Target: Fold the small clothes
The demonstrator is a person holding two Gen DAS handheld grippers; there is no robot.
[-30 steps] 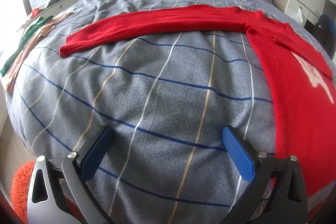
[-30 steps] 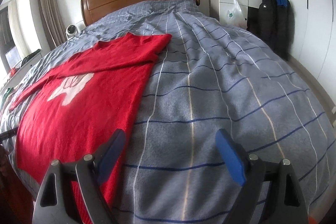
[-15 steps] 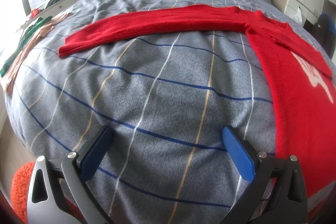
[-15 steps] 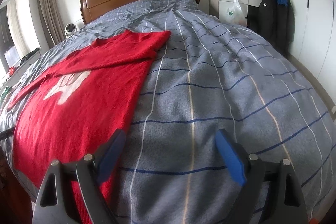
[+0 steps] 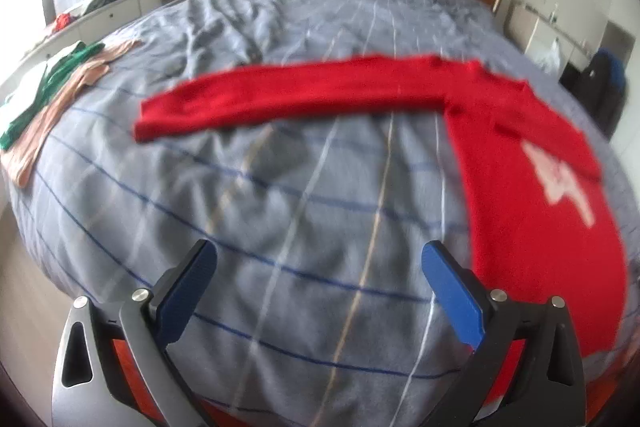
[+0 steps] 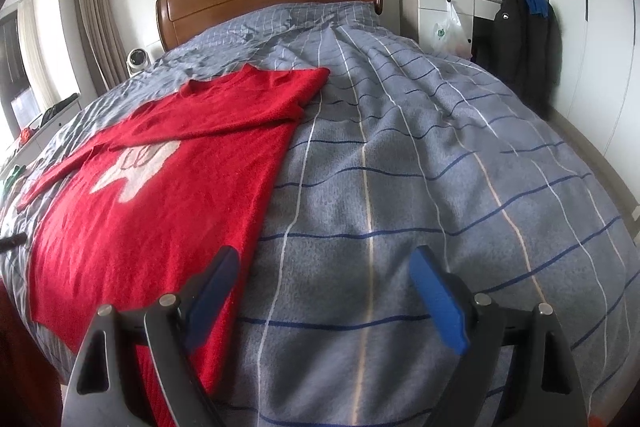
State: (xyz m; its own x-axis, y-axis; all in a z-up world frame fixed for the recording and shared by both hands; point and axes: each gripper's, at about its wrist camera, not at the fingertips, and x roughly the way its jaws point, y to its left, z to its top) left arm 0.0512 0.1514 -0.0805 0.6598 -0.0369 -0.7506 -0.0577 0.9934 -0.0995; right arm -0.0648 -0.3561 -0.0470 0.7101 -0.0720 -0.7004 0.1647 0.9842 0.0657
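A: Step in hand? The red sweater (image 6: 160, 195) lies flat on the checked bedspread (image 6: 420, 187), one sleeve already folded across its chest, the other sleeve (image 5: 288, 99) stretched out sideways.

B: Sleeve fold, I judge. Left gripper (image 5: 320, 287) and right gripper (image 6: 324, 291) both gape wide, holding nothing, over bare bedspread.

A: Next move?

B: Left reaches the cuff, pinches it, carries it across the body.

A: Unclear?

B: Left view is blurred; the sweater's hem is cut off.

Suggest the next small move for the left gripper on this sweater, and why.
Probably reach the open left gripper to the cuff of the outstretched sleeve and pinch it. The red sweater's other sleeve already lies folded across its body; this one remains spread on the bed.
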